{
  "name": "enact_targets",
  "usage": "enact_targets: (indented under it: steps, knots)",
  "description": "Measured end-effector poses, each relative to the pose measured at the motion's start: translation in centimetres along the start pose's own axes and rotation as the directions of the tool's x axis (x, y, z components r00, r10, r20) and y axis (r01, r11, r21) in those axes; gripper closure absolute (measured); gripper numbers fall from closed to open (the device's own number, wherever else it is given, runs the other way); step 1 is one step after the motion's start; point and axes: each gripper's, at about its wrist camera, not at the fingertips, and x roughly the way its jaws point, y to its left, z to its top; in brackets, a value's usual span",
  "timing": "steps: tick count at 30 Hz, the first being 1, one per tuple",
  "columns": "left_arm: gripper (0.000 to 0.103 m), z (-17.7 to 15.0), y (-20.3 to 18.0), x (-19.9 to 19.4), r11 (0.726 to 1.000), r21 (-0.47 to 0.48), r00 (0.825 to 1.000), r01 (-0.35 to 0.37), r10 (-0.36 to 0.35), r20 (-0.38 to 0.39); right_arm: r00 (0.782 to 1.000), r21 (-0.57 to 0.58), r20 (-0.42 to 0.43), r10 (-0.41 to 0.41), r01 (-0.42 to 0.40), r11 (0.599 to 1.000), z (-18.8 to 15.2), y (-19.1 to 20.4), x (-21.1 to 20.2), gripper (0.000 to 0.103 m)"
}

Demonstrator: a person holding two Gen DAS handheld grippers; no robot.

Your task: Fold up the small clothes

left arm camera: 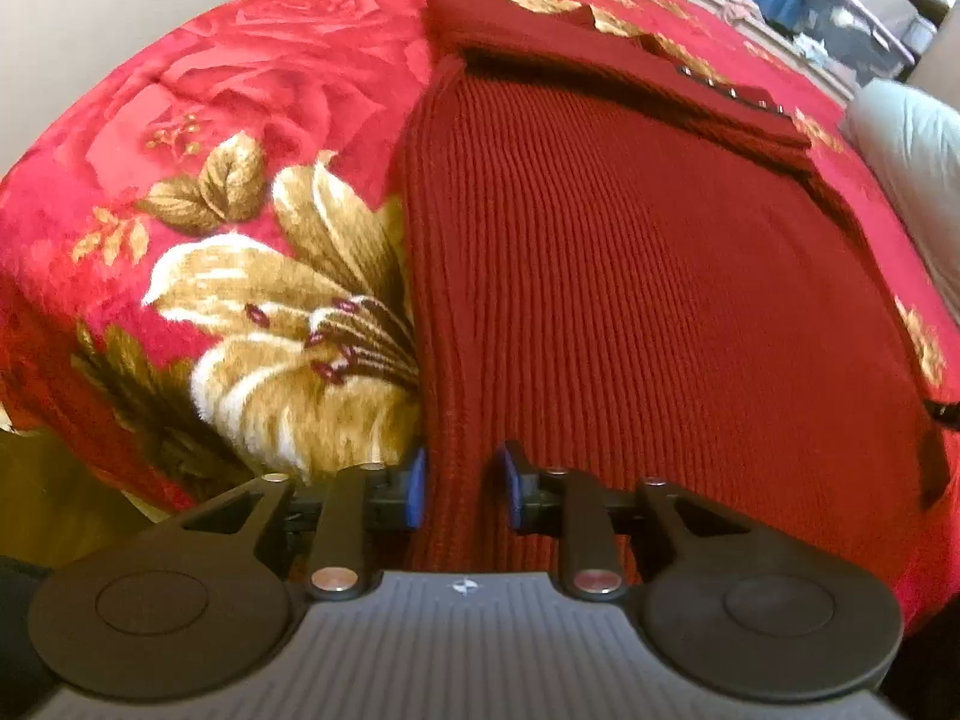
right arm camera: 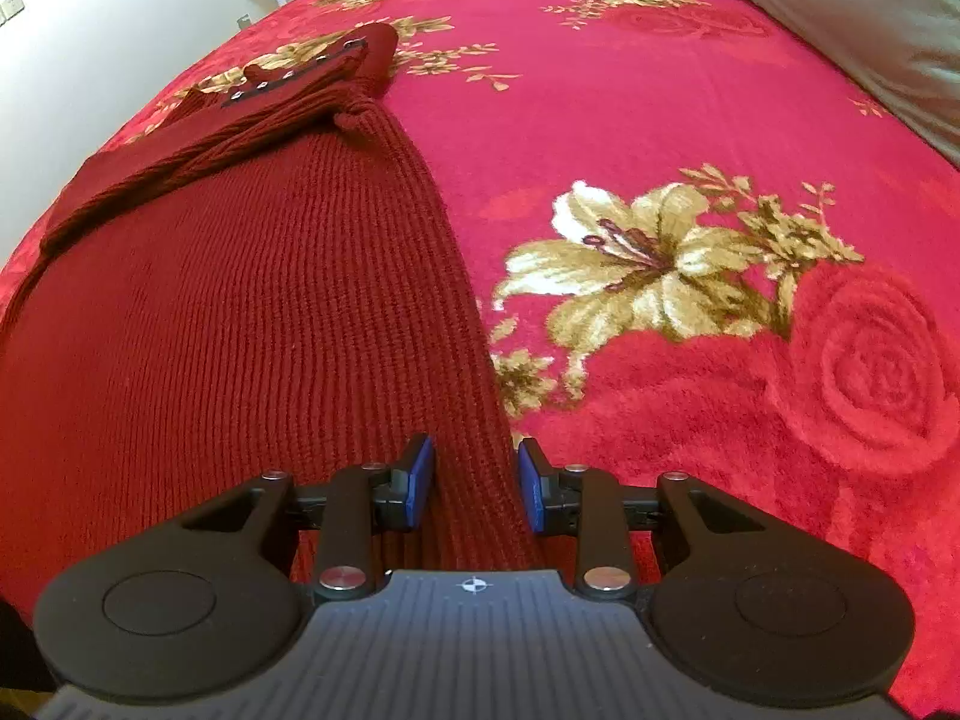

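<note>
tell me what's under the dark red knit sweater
The sweater lies flat on a red floral blanket, which shows all around it. Its own sleeve is folded across the top. Whatever sits beneath its middle is covered and cannot be seen.

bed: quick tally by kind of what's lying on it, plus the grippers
Dark red knit garment: 1, lying flat with a folded part at its far end
Red floral blanket: 1, under the garment
Pale pillow: 1, at the blanket's far edge
Grippers: 2, the left gripper and the right gripper, each with a near edge of the garment between its blue pads
Total: 5
</note>
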Motion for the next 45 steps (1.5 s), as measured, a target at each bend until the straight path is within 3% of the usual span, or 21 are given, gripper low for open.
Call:
enact_targets:
  steps: [1,2,3,5,7,9,10,11,13,20,24,26,30,37,40,45]
  knots:
    - [0.074,-0.1,-0.1,0.0,1.0,0.01,1.0,-0.003,0.003,0.0,1.0,-0.005,0.001,-0.001,0.001,1.0,0.0,0.1,0.1,0.07]
    - [0.078,-0.1,0.0,0.0,1.0,0.013,1.0,-0.005,0.005,0.004,1.0,-0.009,0.003,0.0,0.0,1.0,0.0,0.2,0.1,0.076]
    - [0.092,-0.1,0.1,-0.3,1.0,0.01,1.0,-0.005,0.005,0.021,1.0,-0.011,0.009,0.008,-0.008,1.0,0.0,0.2,0.0,0.082]
    - [0.092,-0.1,0.2,-1.3,1.0,0.0,0.997,0.013,-0.013,0.074,0.999,-0.006,0.037,0.032,-0.031,0.999,0.1,0.4,-0.6,0.093]
    - [0.092,-0.2,0.2,-2.2,0.999,-0.003,0.993,0.032,-0.031,0.112,0.995,0.039,0.052,0.087,-0.089,0.995,0.3,-0.2,-1.1,0.093]
    - [0.091,-0.4,0.1,-2.1,1.0,-0.009,0.995,0.022,-0.022,0.097,0.995,0.057,0.04,0.088,-0.09,0.994,0.3,-0.4,-1.0,0.089]
    - [0.091,-0.5,0.1,-1.6,1.0,-0.012,0.997,0.02,-0.019,0.068,0.998,0.048,0.024,0.051,-0.052,0.997,0.2,-0.3,-0.7,0.082]
    - [0.091,-0.5,0.2,-1.0,1.0,-0.016,0.999,0.012,-0.012,0.032,1.0,0.033,-0.004,0.021,-0.021,0.999,0.1,-0.2,-0.3,0.068]
    - [0.087,-0.7,0.3,-0.5,1.0,-0.019,1.0,-0.015,0.015,0.007,1.0,0.011,-0.017,0.002,-0.002,1.0,-0.1,0.0,0.0,0.067]
    - [0.086,-0.7,0.4,-0.3,1.0,-0.019,1.0,-0.018,0.018,0.005,1.0,-0.016,-0.011,-0.009,0.009,1.0,-0.1,0.2,0.0,0.067]
    - [0.086,-0.8,0.3,-0.3,1.0,-0.013,1.0,-0.024,0.024,0.005,1.0,-0.038,-0.005,-0.006,0.006,0.999,-0.2,0.6,-0.2,0.075]
    - [0.087,-0.8,0.0,-0.3,1.0,-0.002,0.999,-0.031,0.031,0.011,1.0,-0.05,0.003,-0.012,0.012,0.999,-0.2,1.0,-0.3,0.085]
    - [0.092,-0.8,-0.2,-0.9,1.0,0.008,0.999,-0.019,0.019,0.039,1.0,-0.042,0.017,-0.004,0.005,0.999,-0.2,0.9,-0.7,0.092]
    - [0.093,0.1,-1.5,-4.7,0.997,0.068,0.984,0.022,-0.033,0.174,0.994,-0.008,0.081,0.072,-0.072,0.997,0.5,0.8,-3.1,0.096]
    - [0.093,0.8,-2.0,-7.8,0.994,0.095,0.964,0.063,-0.085,0.251,0.973,0.062,0.164,0.16,-0.172,0.983,1.8,0.2,-6.1,0.097]
    - [0.094,2.8,-1.1,-13.8,0.981,0.112,0.917,0.159,-0.189,0.35,0.9,0.061,0.318,0.297,-0.332,0.941,3.5,0.0,-12.1,0.098]
